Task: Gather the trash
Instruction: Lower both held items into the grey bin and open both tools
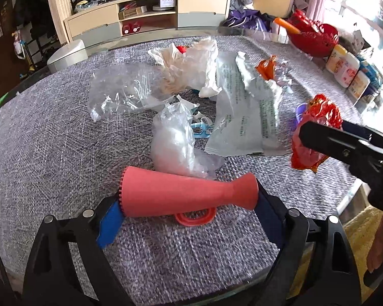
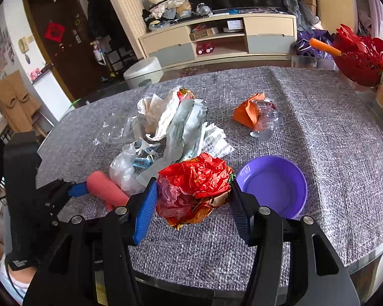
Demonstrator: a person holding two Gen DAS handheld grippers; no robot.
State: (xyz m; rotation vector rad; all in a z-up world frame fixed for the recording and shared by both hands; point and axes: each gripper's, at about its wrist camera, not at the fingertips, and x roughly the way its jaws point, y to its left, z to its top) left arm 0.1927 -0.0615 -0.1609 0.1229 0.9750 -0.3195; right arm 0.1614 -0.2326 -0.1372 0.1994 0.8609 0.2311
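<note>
1. The left gripper (image 1: 189, 204) has a pink tube (image 1: 189, 193) lying crosswise between its fingers. The long axis of the tube runs from one pad to the other, the toothed end at the left pad, the flared end at the right pad.
2. The tube spans the whole gap and its ends look in contact with the pads, so I judge it gripped end to end, though firm pressure is not sure.
3. The right gripper (image 2: 194, 199) is clenched on a crumpled red wrapper (image 2: 195, 186); both pads press its sides and it hangs above the grey cloth (image 2: 319, 140).
4. A purple bowl (image 2: 275, 183) sits just beside the wrapper, on its right. The right hand is the nearer one to it.
5. The other trash, a clear bag (image 1: 176, 142) and a silver wrapper (image 1: 242, 117), lies just beyond the tube, so the left hand is nearer to that pile.
</note>
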